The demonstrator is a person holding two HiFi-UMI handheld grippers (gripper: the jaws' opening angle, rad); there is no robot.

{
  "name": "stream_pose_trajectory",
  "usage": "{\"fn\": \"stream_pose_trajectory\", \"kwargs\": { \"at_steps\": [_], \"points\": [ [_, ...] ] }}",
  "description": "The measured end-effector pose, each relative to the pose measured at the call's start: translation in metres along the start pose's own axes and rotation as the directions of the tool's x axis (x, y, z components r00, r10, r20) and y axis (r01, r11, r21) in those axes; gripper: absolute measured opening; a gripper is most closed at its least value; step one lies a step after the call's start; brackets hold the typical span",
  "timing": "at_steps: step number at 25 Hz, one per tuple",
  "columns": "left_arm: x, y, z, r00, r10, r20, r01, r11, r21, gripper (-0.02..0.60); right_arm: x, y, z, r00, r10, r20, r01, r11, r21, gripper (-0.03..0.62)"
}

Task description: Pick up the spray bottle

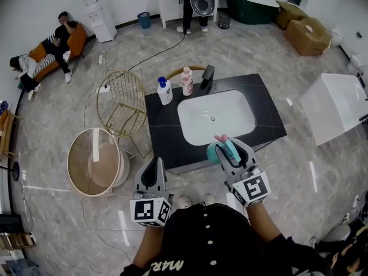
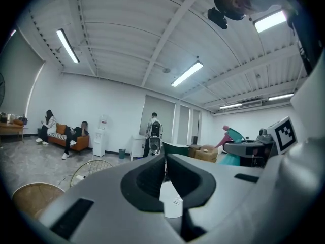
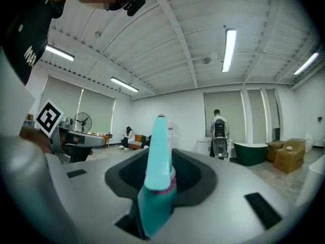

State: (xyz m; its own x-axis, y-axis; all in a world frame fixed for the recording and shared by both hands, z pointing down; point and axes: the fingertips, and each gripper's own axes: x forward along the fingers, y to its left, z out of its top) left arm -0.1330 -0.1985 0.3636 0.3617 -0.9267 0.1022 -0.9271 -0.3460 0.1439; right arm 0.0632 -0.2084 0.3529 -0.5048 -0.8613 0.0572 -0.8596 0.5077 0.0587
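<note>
The teal spray bottle (image 1: 221,149) with a pink nozzle is held in the air over the near edge of the black sink counter (image 1: 270,111). My right gripper (image 1: 230,149) is shut on it. In the right gripper view the bottle (image 3: 158,179) stands upright between the jaws of my right gripper (image 3: 161,162). The left gripper view shows the same bottle (image 2: 231,147) off to the right. My left gripper (image 1: 154,173) hangs level, left of the right one and in front of the counter. Its jaws are together with nothing between them (image 2: 165,159).
On the counter's far left stand a white and blue pump bottle (image 1: 165,91), a pink bottle (image 1: 187,81) and a black faucet (image 1: 207,78) beside the white basin (image 1: 247,122). A gold wire chair (image 1: 122,102) and a round stool (image 1: 95,161) stand to the left, a white tub (image 1: 336,105) to the right.
</note>
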Motion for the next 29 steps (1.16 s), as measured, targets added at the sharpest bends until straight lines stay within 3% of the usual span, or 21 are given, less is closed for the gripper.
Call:
{"fn": "stream_pose_trajectory", "kwargs": {
  "at_steps": [12, 29],
  "points": [
    [-0.004, -0.005, 0.002, 1.0, -0.028, -0.007, 0.028, 1.0, 0.006, 0.021, 0.004, 0.004, 0.011, 1.0, -0.003, 0.021, 0.003, 1.0, 0.002, 0.118],
    [-0.012, 0.002, -0.001, 1.0, -0.003, -0.006, 0.003, 1.0, -0.001, 0.021, 0.011, 0.015, 0.017, 1.0, 0.005, 0.016, -0.005, 1.0, -0.023, 0.118]
  ]
}}
